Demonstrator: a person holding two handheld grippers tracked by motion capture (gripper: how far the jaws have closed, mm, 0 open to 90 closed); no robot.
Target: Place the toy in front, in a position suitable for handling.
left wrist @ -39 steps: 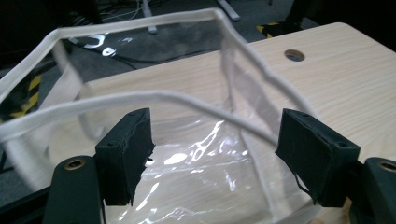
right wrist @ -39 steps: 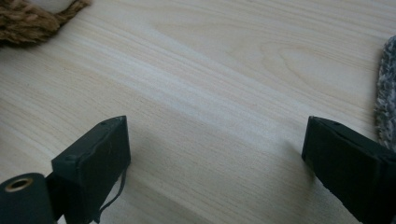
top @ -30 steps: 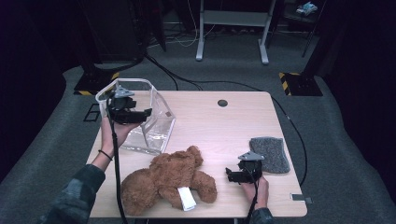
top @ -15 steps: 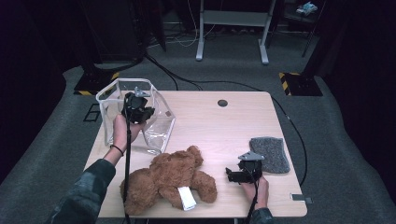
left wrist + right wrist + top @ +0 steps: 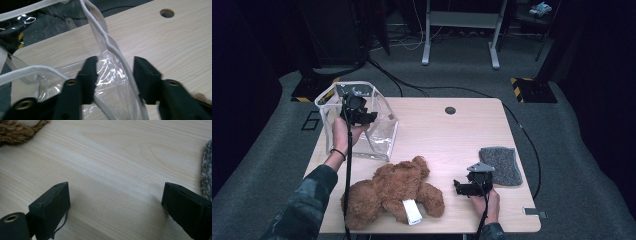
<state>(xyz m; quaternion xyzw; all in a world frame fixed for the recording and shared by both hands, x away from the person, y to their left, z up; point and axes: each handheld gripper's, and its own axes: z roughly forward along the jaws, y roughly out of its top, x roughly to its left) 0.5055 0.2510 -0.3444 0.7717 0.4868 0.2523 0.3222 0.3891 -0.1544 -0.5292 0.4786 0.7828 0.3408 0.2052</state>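
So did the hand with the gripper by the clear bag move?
Yes. The left gripper has moved right and a bit farther back over the clear bag, toward the table's round hole.

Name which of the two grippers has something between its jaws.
The left gripper: the clear bag's white-trimmed rim runs between its open jaws. The right gripper stands open over bare table.
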